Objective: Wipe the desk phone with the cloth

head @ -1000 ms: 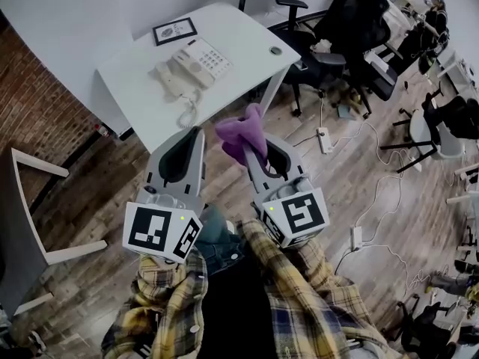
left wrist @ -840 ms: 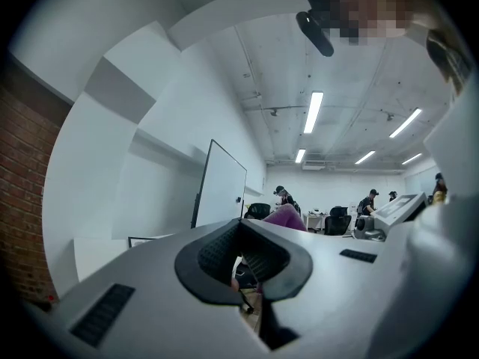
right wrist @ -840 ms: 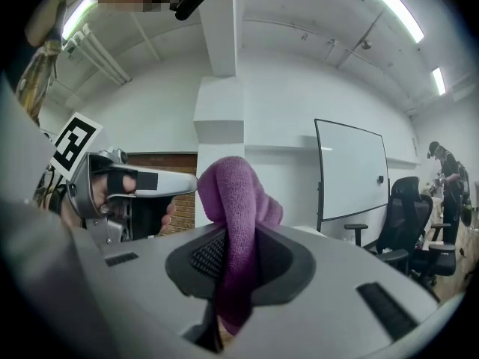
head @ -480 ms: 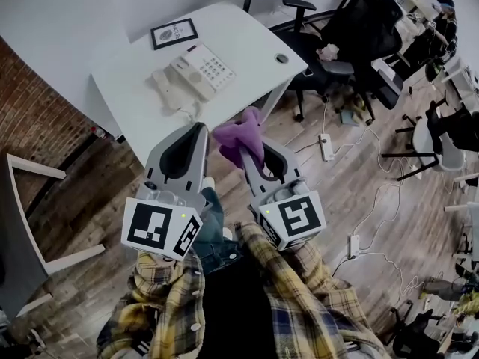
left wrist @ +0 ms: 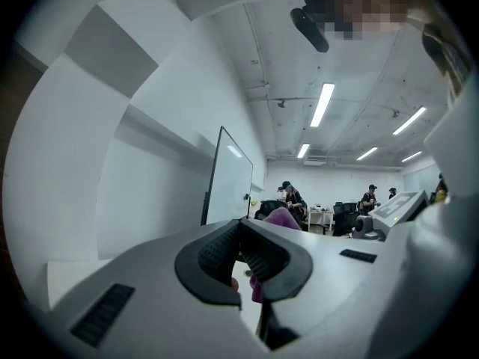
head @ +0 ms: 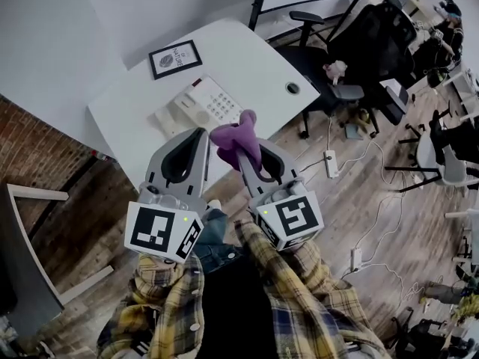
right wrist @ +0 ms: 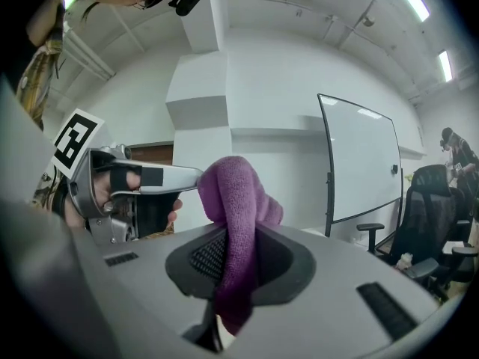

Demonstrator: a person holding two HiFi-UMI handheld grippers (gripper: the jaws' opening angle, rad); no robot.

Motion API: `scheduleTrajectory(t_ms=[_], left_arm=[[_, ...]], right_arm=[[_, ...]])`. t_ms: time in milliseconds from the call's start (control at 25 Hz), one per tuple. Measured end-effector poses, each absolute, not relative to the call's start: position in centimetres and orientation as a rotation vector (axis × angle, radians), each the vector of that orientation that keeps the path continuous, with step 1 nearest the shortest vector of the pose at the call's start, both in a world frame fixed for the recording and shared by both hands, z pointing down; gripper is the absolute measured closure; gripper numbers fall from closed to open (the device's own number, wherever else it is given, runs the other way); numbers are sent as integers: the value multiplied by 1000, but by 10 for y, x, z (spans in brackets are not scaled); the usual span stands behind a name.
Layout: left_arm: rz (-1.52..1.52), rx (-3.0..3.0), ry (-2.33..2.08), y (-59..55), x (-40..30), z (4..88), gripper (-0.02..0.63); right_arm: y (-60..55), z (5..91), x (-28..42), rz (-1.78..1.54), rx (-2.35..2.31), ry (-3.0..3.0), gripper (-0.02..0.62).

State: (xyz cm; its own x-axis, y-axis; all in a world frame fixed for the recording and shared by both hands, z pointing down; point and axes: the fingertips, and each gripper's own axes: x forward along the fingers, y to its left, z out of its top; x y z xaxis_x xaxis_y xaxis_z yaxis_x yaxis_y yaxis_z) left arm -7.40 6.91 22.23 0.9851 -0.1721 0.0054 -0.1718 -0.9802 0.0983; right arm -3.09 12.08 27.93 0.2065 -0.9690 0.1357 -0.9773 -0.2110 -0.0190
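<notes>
In the head view, the white table [head: 247,47] carries the phone [head: 200,105], with its handset on the left side, and a small black frame [head: 174,57] beyond it. Both claws are held up over the table's near edge, above a wooden floor [head: 352,178]. The left claw [head: 199,134] is closed with nothing in it, its tip just short of the phone. The right claw [head: 245,152] is clamped on the purple cloth [head: 235,136], which bunches up above its tip, near the phone's front edge but not touching it. Black chairs [head: 367,32] stand to the right of the table. In the left gripper view, the left claw [left wrist: 241,229] has its pads pressed together and empty; a bit of the cloth [left wrist: 281,217] shows behind them, and a whiteboard [left wrist: 229,178] stands farther off. In the right gripper view, the right claw [right wrist: 238,254] pinches the cloth [right wrist: 236,193], which rises in a rounded fold above the pads and hangs a little below them; the left claw [right wrist: 196,173] is just beside it at the left.
</notes>
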Motion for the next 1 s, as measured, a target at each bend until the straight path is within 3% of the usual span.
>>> scheduleTrajectory(t_ms=[640, 1000], left_arm=[[49, 2977, -362, -29, -48, 241, 591], [36, 2905, -649, -77, -18, 245, 591]], right_arm=[[32, 295, 23, 243, 2367, -1936, 529], [-30, 303, 65, 273, 2133, -2132, 529]])
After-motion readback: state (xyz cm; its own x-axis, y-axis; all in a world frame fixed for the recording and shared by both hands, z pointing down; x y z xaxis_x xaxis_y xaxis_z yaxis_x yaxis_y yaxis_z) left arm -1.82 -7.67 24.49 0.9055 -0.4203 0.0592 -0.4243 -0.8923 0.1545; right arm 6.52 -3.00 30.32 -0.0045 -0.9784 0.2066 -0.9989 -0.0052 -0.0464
